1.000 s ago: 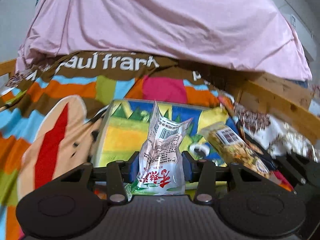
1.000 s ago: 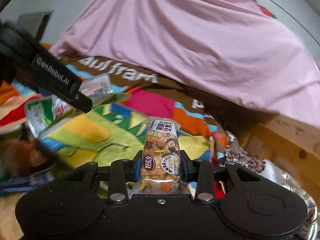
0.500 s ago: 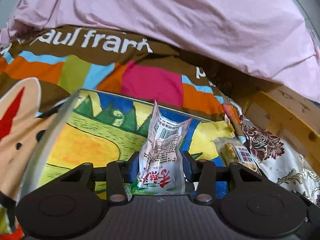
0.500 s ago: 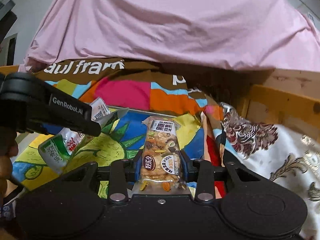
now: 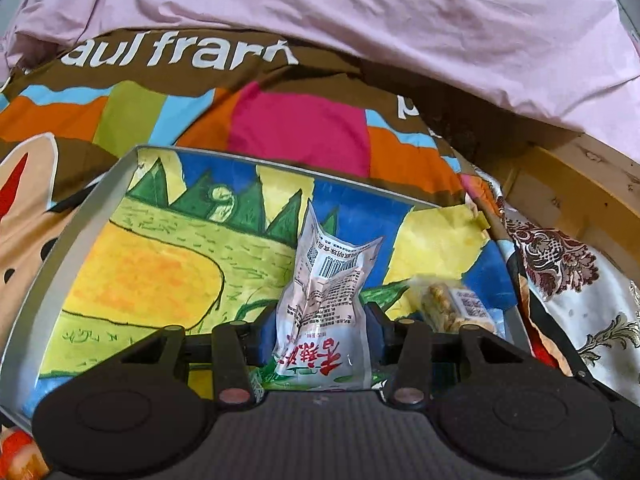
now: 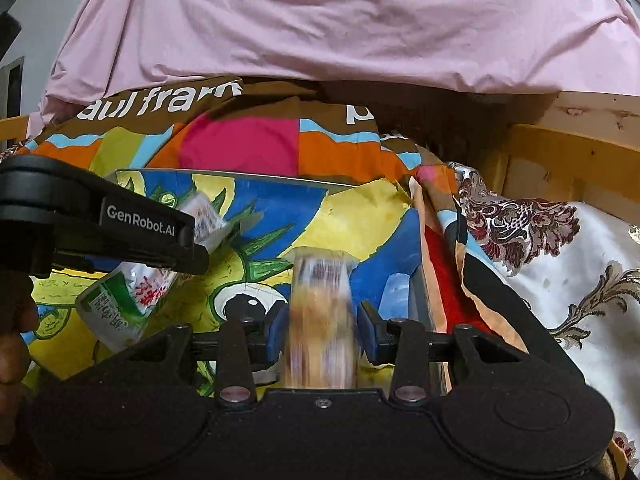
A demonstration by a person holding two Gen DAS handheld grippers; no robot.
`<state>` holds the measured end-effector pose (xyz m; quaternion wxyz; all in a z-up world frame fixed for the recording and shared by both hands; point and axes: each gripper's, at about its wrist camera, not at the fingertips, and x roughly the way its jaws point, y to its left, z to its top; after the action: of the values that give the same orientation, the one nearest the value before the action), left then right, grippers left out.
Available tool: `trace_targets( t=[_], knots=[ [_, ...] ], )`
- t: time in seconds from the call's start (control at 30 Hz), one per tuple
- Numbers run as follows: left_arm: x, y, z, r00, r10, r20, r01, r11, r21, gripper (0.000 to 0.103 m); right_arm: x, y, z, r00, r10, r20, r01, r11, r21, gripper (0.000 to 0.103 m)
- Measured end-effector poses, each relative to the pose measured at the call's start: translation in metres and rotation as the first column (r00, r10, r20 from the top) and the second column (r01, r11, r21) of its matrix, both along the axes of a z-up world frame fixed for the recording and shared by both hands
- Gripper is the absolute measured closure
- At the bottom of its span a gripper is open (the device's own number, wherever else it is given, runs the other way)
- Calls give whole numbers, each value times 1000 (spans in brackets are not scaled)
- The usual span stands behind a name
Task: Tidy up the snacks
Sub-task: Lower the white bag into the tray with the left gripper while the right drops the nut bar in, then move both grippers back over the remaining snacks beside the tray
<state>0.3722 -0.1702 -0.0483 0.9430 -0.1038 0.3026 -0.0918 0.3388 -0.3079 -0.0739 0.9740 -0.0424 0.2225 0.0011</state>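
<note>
Snacks hang over the painted tray (image 5: pixel 80 236): left claw (image 5: pixel 322 330) pinches the white pouch (image 5: pixel 324 320); right claw (image 6: pixel 320 330), just widening, frees the blurred nut bar (image 6: pixel 320 320). Release low, side by side.

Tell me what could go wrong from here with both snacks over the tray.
1. The right claw has just been opening its jaws, and the nut bar between them is blurred, close to the tray's right wall. It may land on the rim or on the cloth outside.
2. The left claw, shut on the white packet, hangs close beside. Releasing there could drop the packet onto the bar.
</note>
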Motion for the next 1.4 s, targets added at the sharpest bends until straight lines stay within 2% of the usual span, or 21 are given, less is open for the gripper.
trace_targets(
  t=[0.1, 0.17, 0.3, 0.43, 0.57, 0.8, 0.87, 1.07, 1.23, 1.4],
  knots=[
    [-1, 0, -2, 1000, 4, -4, -4, 1000, 2, 47, 0, -1, 1, 1000, -8, 4, 8, 1000, 4, 45],
    [-1, 1, -1, 1000, 11, -10, -12, 1000, -3, 37, -1, -3, 3, 1000, -15, 13, 15, 1000, 11, 44],
    [-5, 5, 3, 1000, 18, -13, -18, 1000, -18, 27, -8, -6, 14, 998, -34, 52, 33, 999, 16, 32],
    [-20, 13, 17, 999, 21, 25, -20, 999, -39, 14, -26, -12, 35, 993, -58, 105, 54, 998, 34, 21],
    [-41, 25, 38, 997, 34, 76, -30, 998, -50, 5, -53, -17, 61, 984, -77, 164, 67, 996, 62, 15],
    [-85, 50, 75, 984, 89, 153, -78, 994, -79, 1, -115, -11, 106, 967, -35, 253, 20, 998, 62, 1],
    [-103, 59, 82, 981, 101, 167, -88, 993, -84, 1, -132, -7, 114, 964, -25, 263, 9, 998, 61, 1],
    [-156, 82, 98, 972, 108, 210, -107, 994, -18, 0, -184, 6, 131, 957, 4, 291, -19, 999, 50, 1],
    [-195, 96, 108, 966, 114, 234, -119, 993, 8, 0, -223, 19, 139, 949, 31, 315, -41, 999, 26, 1],
    [-230, 106, 112, 964, 90, 250, -104, 994, 42, 0, -257, 27, 142, 948, 32, 317, -54, 997, 61, 1]
  ],
)
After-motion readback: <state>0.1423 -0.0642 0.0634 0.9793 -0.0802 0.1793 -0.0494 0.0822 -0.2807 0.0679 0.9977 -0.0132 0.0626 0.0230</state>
